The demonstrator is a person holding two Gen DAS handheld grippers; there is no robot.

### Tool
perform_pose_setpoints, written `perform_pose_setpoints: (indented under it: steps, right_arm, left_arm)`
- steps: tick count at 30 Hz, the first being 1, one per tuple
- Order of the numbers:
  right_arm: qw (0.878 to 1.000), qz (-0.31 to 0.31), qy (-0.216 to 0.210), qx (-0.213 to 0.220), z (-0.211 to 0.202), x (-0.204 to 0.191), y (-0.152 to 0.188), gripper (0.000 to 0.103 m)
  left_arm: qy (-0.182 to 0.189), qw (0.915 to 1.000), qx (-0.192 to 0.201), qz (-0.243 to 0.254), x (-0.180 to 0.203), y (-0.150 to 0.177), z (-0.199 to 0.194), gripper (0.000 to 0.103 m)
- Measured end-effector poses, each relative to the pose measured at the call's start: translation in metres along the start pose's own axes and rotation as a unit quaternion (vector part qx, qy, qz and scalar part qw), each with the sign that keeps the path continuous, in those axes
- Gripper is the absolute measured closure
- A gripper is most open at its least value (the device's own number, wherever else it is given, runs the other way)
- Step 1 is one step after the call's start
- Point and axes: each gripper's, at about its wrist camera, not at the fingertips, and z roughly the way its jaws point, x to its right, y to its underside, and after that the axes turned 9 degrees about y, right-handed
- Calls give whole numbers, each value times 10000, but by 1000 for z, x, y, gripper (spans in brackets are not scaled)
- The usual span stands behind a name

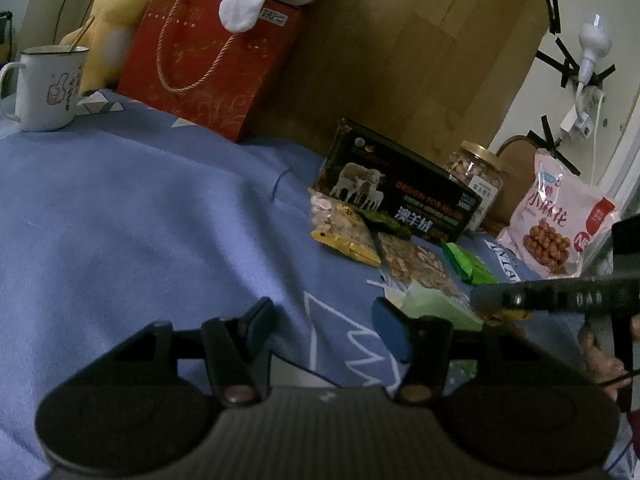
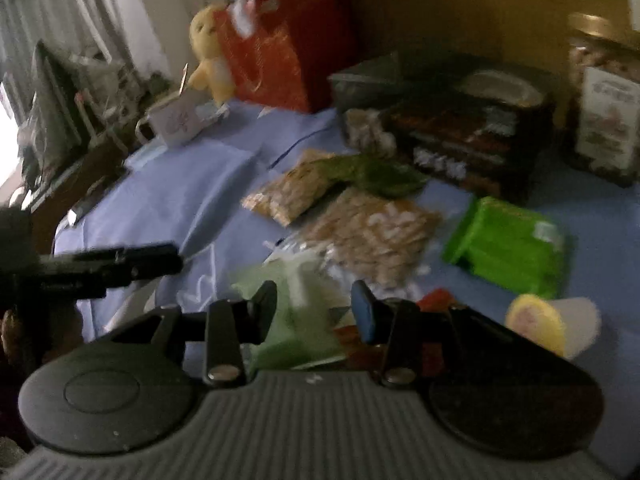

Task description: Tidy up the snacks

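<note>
Several snack packs lie on a blue cloth: a yellow nut pack (image 1: 340, 228), a clear nut pack (image 1: 416, 266), a bright green pack (image 1: 470, 264) and a pale green pack (image 1: 436, 306). My left gripper (image 1: 320, 320) is open and empty over bare cloth, left of the pile. My right gripper (image 2: 314, 300) is open, its jaws standing either side of the pale green pack (image 2: 296, 320). The clear nut pack (image 2: 372, 236) and bright green pack (image 2: 508, 248) lie beyond it. The right wrist view is blurred.
A black box (image 1: 400, 196), a nut jar (image 1: 476, 176) and a pink snack bag (image 1: 560, 224) stand at the back. A red gift bag (image 1: 208, 56), a yellow plush duck (image 1: 116, 20) and a mug (image 1: 44, 88) stand far left. A yellow-topped cup (image 2: 552, 324) lies near my right gripper.
</note>
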Motion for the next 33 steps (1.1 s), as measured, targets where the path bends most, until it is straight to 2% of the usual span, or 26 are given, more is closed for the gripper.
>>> perform_pose_setpoints:
  steps: [5, 10, 11, 12, 13, 16, 22, 29, 31, 33]
  right_arm:
    - [9954, 851, 429, -106, 19, 29, -11, 59]
    - [9810, 1939, -45, 89, 37, 49, -11, 59]
    - [9796, 2005, -74, 120, 39, 46, -11, 63]
    - [9791, 2027, -99, 114, 41, 43, -12, 85]
    - [9781, 2075, -123, 55, 45, 41, -12, 99]
    - [9698, 2417, -325, 22, 52, 42, -10, 99]
    - [9622, 2618, -676, 319, 34, 36, -8, 100]
    - [9665, 2147, -1236, 667, -11, -2, -3, 100]
    - [9692, 2031, -1217, 683, -21, -9, 6, 100]
    - [9755, 1860, -969, 667, -28, -14, 20, 99]
  left_arm:
    - [-10, 10000, -4, 14, 0, 0, 0, 47]
    - [9, 10000, -1, -9, 0, 0, 1, 47]
    - [16, 10000, 1, -16, 0, 0, 1, 47]
    - [26, 10000, 4, -28, -1, 0, 1, 47]
    - [38, 10000, 7, -43, -2, 0, 1, 47]
    - [70, 9999, 14, -85, -3, 0, 0, 47]
    - [78, 9999, 18, -97, -3, 0, 1, 47]
    - [75, 9999, 20, -102, -3, 0, 1, 47]
    - [88, 9999, 28, -131, -4, 0, 0, 47]
    - [132, 9997, 40, -197, -6, 0, -1, 47]
